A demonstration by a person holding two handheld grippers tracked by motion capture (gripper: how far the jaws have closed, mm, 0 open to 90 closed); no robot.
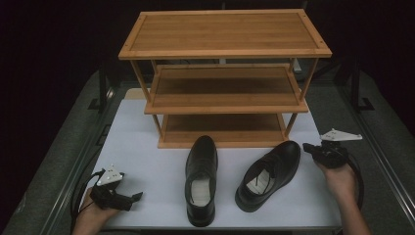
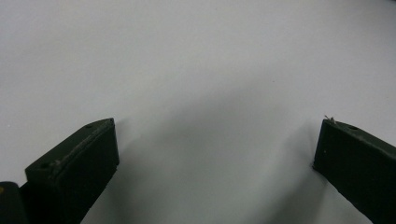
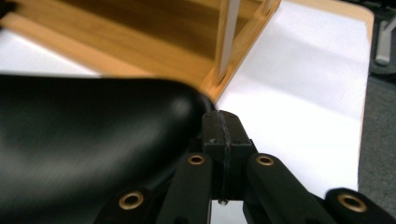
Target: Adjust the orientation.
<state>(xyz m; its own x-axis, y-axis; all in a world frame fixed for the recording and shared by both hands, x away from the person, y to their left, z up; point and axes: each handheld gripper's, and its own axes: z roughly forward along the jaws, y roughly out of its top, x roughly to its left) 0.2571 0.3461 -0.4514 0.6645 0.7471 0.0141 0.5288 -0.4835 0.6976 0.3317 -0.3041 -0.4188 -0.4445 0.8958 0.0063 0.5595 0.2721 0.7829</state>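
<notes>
Two black leather lace-up shoes stand on the white table top in front of a wooden rack [image 1: 225,105]. The left shoe [image 1: 201,178] points straight at the rack. Its mate, the right shoe [image 1: 270,172], is angled with its toe toward the rack's right leg. My right gripper [image 1: 308,148] lies just right of that toe, jaws pressed together with nothing between them; in the right gripper view the gripper [image 3: 223,135] sits against the glossy toe [image 3: 93,140]. My left gripper [image 1: 132,199] rests near the table's front left. Its jaws stand wide apart [image 2: 215,140] over bare white surface.
The rack has three bamboo shelves, all bare; its bottom shelf [image 3: 140,37] and right front post [image 3: 229,32] are close behind the right shoe. The white top [image 1: 147,156] has open room on the left. Dark frame rails [image 1: 386,161] run along both table sides.
</notes>
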